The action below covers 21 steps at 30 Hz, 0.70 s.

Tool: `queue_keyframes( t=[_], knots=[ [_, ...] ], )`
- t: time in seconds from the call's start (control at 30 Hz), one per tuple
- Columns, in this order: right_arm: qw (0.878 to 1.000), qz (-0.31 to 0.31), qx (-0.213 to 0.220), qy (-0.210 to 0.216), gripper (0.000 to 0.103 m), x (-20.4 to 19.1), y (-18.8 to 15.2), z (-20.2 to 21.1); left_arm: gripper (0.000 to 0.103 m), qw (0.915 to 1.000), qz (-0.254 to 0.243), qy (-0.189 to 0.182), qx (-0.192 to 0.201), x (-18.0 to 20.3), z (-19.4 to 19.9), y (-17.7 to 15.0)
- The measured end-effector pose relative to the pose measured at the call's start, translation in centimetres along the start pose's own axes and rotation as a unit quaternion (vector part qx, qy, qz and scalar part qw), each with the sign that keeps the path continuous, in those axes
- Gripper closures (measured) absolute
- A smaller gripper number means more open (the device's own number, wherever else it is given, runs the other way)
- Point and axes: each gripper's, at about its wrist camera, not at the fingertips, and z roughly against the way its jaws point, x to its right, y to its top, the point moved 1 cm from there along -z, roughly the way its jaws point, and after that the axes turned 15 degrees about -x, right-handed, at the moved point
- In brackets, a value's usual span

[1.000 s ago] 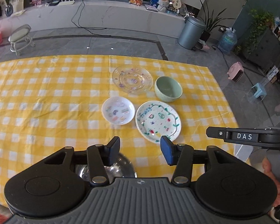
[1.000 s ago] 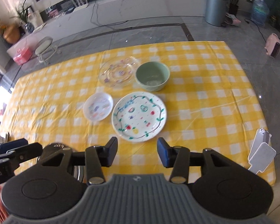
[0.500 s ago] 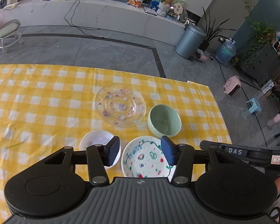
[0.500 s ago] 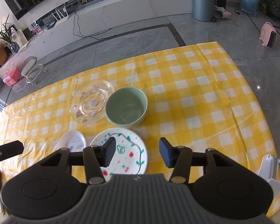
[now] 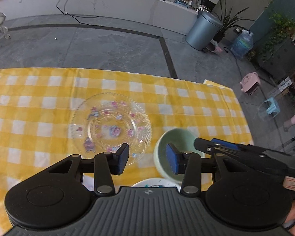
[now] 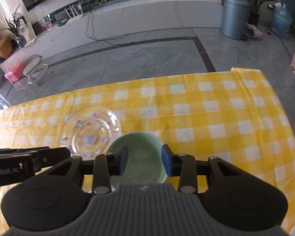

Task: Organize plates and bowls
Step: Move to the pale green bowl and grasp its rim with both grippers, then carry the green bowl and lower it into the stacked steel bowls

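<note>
Tablecloth [image 5: 39,90], yellow-and-white checked, spread over the table; grey stone floor beyond its far edge.

Clear glass plate with beaded rim and pink-purple flower decals [image 5: 110,125] lies flat on the cloth, centre of the left wrist view. Pale green ceramic bowl [image 5: 179,135] sits upright at about 4 o'clock from the plate, rims close together; contact between them cannot be told. White painted plate [image 5: 157,182] shows only as a sliver at 6 o'clock of the bowl, mostly hidden behind the gripper body.

Left gripper [image 5: 146,160]: jaws part-way apart and have just been closing. Left pad hangs over the near rim of the glass plate, right pad over the bowl's near left rim. Nothing pressed between the pads.

Right gripper [image 6: 144,163]: jaws narrower, also just closing. Both blue pads hang over the green bowl, left pad over its inside, right pad at its right rim. Whether the right pad touches the rim cannot be told; no grip seen.

Grey metal bin [image 6: 235,17] stands on the floor at 1 o'clock, well apart from the table.
</note>
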Motion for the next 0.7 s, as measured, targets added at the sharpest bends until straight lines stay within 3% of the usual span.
queue_keyframes(
  t=[0.27, 0.47, 0.7],
  knots=[
    [0.999, -0.028, -0.041, -0.017, 0.077, 2.4, 1.1, -4.0, 0.054, 0.9994, 0.008, -0.003, -0.033, 0.1, -4.8, 1.1],
    [0.998, -0.035, -0.056, -0.002, 0.09, 3.3, 0.3, -5.5, 0.073, 0.9987, 0.016, -0.012, -0.047, 0.6, -7.0, 0.7],
    [0.994, -0.069, -0.077, 0.021, 0.092, 3.8, -0.2, -6.2, 0.093, 0.9987, 0.013, 0.014, -0.048, 1.3, -7.4, 0.4]
  ],
)
